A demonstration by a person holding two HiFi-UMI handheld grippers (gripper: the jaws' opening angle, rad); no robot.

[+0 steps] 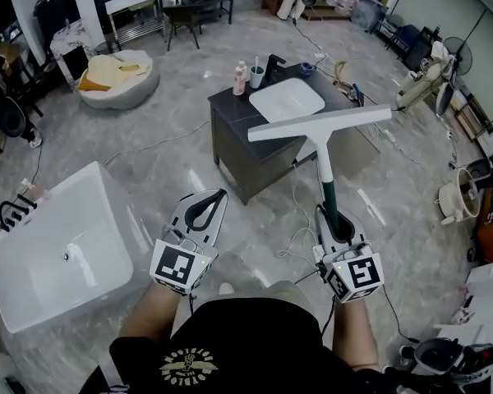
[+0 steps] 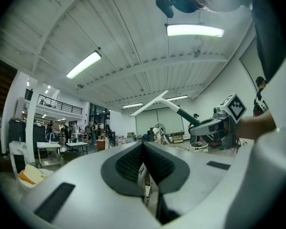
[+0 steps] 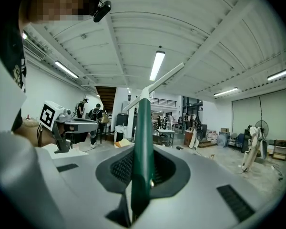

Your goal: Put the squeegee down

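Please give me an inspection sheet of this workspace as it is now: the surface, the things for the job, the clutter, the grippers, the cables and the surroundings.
Surface: grey polished floor; dark cabinet with a white basin on top.
Job's things: squeegee held up in the air, white blade above the cabinet, not yet put down.
Clutter: pink bottle and cup on the cabinet; white tub on the floor at left.
Grippers: right gripper closed on the squeegee's green handle; left gripper closed, nothing between its jaws.
Cables: cable across the floor beside the cabinet.
Surroundings: open workshop; fan at right.
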